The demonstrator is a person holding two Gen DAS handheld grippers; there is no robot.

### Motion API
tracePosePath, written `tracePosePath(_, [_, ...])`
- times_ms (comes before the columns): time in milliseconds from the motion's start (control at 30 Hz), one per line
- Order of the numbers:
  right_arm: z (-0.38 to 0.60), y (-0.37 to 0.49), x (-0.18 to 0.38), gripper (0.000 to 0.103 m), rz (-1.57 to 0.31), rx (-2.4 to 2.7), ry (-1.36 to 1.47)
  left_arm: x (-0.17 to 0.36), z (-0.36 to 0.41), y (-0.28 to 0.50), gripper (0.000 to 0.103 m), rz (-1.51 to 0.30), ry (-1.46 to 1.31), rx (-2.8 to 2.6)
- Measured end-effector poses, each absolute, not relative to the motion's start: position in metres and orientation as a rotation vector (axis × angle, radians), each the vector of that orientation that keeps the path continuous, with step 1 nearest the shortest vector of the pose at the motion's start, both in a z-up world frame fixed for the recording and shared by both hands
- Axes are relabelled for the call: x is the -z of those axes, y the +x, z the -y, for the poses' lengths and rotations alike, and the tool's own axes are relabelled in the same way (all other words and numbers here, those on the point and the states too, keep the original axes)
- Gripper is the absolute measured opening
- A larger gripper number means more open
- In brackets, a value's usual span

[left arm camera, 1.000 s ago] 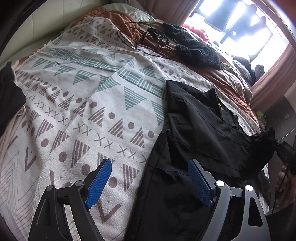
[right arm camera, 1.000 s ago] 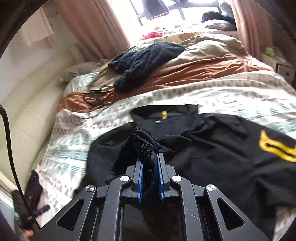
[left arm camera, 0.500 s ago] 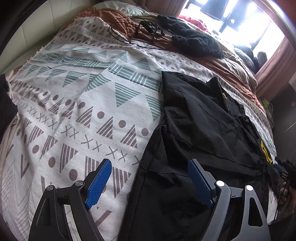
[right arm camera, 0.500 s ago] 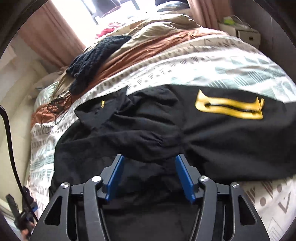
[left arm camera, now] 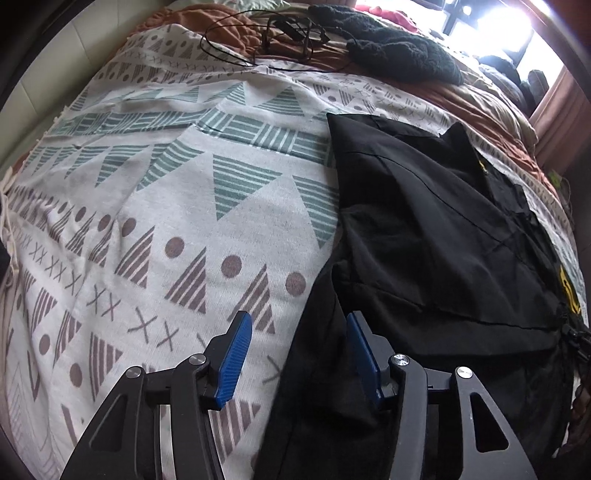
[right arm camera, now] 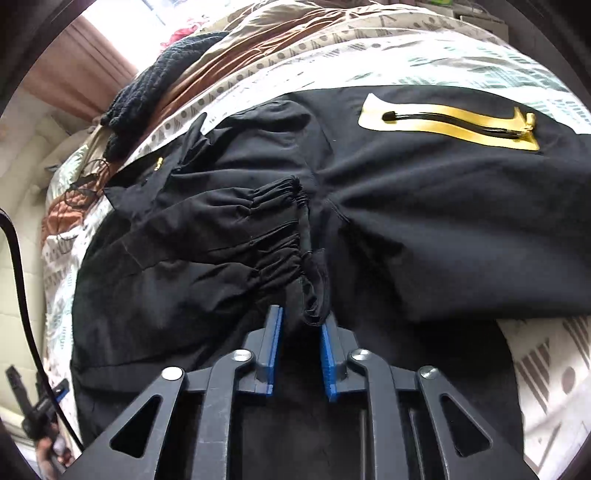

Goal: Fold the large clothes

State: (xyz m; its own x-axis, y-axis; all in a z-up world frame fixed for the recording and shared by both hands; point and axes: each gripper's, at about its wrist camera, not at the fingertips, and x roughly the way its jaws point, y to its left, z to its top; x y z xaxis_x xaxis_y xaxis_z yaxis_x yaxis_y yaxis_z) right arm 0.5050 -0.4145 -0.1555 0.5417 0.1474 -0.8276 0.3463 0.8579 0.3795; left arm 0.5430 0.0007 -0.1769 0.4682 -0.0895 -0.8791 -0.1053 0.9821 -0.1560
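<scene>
While spread on the blanket (left arm camera: 184, 206), black jacket (right arm camera: 406, 221), both grippers apart.

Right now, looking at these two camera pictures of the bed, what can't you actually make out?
- Black garment: its lower part is cut off by the bottom edge and hidden behind the left gripper in the left wrist view.
- Gathered cuff: whether the right gripper touches it is unclear; black on black, right wrist view.
- Small yellow tag: too small to read.
- Window: blown out by glare.
</scene>
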Motion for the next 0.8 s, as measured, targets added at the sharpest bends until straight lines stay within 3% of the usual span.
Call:
tracePosePath(200, [0.417, 0.520, 0.156, 0.015, -0.983, 0.121, 0.543, 0.187, 0.003, 0.564, 0.050, -1.085, -0.158, -0.035])
tracePosePath(700, [0.413, 0.529, 0.148, 0.014, -0.987, 0.184, 0.485, 0.180, 0.005, 0.563, 0.053, -1.100, -0.128, -0.101])
tracePosePath(767, [0.409, 0.525, 0.143, 0.021, -1.001, 0.187, 0.444, 0.173, 0.003, 0.559, 0.058, -1.102, -0.149, -0.089])
tracePosePath(800, [0.408, 0.521, 0.138, 0.032, -0.996, 0.167, 0.435, 0.169, 0.003, 0.557, 0.061, -1.093, -0.160, -0.080])
